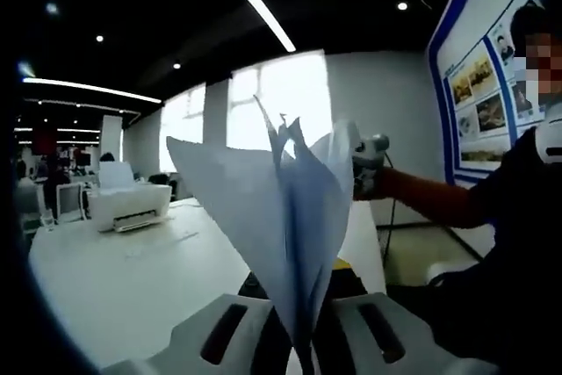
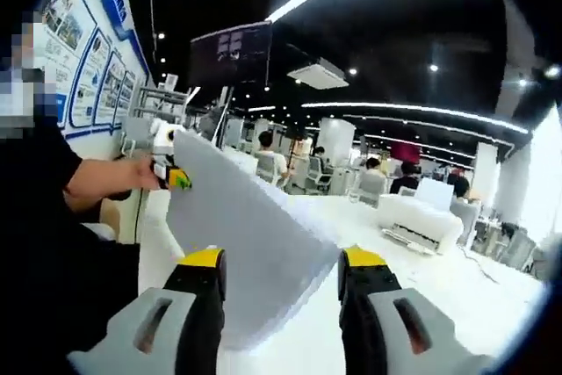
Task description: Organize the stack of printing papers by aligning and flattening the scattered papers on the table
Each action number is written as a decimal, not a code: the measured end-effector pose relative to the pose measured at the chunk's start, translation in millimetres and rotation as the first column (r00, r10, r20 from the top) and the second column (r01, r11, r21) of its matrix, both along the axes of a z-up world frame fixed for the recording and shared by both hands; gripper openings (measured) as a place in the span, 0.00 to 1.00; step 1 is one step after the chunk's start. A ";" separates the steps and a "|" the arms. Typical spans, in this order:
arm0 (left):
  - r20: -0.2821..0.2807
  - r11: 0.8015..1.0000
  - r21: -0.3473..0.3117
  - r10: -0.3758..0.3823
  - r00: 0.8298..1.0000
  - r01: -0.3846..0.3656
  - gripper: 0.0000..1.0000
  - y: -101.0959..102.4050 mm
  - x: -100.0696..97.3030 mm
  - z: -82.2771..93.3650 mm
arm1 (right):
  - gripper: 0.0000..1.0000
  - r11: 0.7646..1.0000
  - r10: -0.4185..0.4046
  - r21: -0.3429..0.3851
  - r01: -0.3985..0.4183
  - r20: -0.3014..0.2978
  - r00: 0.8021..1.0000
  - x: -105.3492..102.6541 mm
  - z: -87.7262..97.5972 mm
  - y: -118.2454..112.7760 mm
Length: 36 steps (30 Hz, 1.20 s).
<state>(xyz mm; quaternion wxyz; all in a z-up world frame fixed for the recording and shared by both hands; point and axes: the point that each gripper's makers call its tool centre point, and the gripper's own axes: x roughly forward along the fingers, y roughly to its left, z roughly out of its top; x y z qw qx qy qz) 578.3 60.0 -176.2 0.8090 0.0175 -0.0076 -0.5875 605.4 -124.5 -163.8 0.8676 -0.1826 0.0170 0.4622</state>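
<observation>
Clamped the papers [image 1: 290, 217] in the left claw [image 1: 303, 305] at the bottom of the left gripper view, pinched by the lower edge between the two grey jaws. Held upright, clear of the surface [image 1: 114, 287], not lying on it. Fanned apart toward the top, with ragged, uneven upper corners set against the bright window [image 1: 281, 94]. Met at the far upper edge by the right claw [image 1: 371, 160], right against the sheets; could not tell from this side whether gripped there.

Seen broadside in the right gripper view: papers [image 2: 255, 234] as a flat grey slab, slanting from the upper left down between the yellow-tipped jaws of the right claw [image 2: 283, 261]. Jaws spread wide, one on each side of the stack, released rather than pinching. Gripped at the far upper corner by the left claw [image 2: 176, 179], closed on the sheets and carried in a hand [image 2: 132, 173]. Lower edge of the stack hanging just above the surface, between the two jaws.

Stood well apart from the papers, on the same white surface: a white printer [image 1: 132, 206]. Hung on the wall beside the person in black: blue-framed posters [image 1: 483, 94]. Mounted up near the dark ceiling: a screen [image 2: 230, 52]. Seated at desks far behind: several people [image 2: 272, 160].
</observation>
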 end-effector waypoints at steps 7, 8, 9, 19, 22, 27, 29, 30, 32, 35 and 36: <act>-0.006 0.993 0.112 -0.020 1.000 0.021 0.05 -7.0 -9.1 24.5 | 0.53 0.975 0.153 -0.162 -0.151 0.001 0.988 -19.1 33.0 28.2; -0.007 0.992 0.121 -0.025 1.000 0.025 0.05 -7.8 -10.3 26.8 | 0.54 0.970 0.184 -0.162 -0.184 -0.016 0.983 -23.1 35.7 35.1; -0.009 0.991 0.130 -0.034 0.999 0.035 0.05 -9.5 -12.3 30.4 | 0.54 0.963 0.206 -0.173 -0.208 -0.025 0.978 -24.5 36.9 40.7; -0.048 0.971 0.215 -0.096 0.994 0.104 0.05 -23.3 -28.2 53.7 | 0.47 0.864 0.311 -0.359 -0.352 -0.170 0.935 -25.8 29.0 83.6; -0.064 0.964 0.237 -0.108 0.992 0.121 0.05 -23.8 -26.2 54.9 | 0.41 0.837 0.327 -0.389 -0.384 -0.207 0.922 -25.2 26.0 93.6; -0.080 0.953 0.271 -0.120 0.990 0.137 0.05 -26.1 -27.4 52.3 | 0.38 0.782 0.357 -0.435 -0.446 -0.274 0.893 -34.6 14.9 101.5; -0.082 0.951 0.272 -0.127 0.989 0.145 0.05 -27.2 -27.4 52.6 | 0.33 0.757 0.368 -0.453 -0.471 -0.301 0.880 -39.4 8.8 104.5; -0.084 0.951 0.273 -0.130 0.988 0.149 0.05 -27.9 -27.4 52.7 | 0.31 0.746 0.373 -0.459 -0.483 -0.313 0.873 -42.1 5.9 106.3; -0.086 0.949 0.274 -0.137 0.987 0.155 0.05 -29.1 -28.0 52.5 | 0.27 0.721 0.383 -0.471 -0.508 -0.340 0.859 -46.9 -0.3 109.4; -0.091 0.945 0.281 -0.148 0.985 0.168 0.05 -31.2 -31.3 50.5 | 0.15 0.679 0.387 -0.489 -0.548 -0.396 0.833 -54.7 -11.1 110.8; -0.091 0.943 0.285 -0.152 0.984 0.172 0.05 -31.9 -32.8 49.4 | 0.11 0.671 0.387 -0.487 -0.559 -0.413 0.824 -57.3 -13.8 112.3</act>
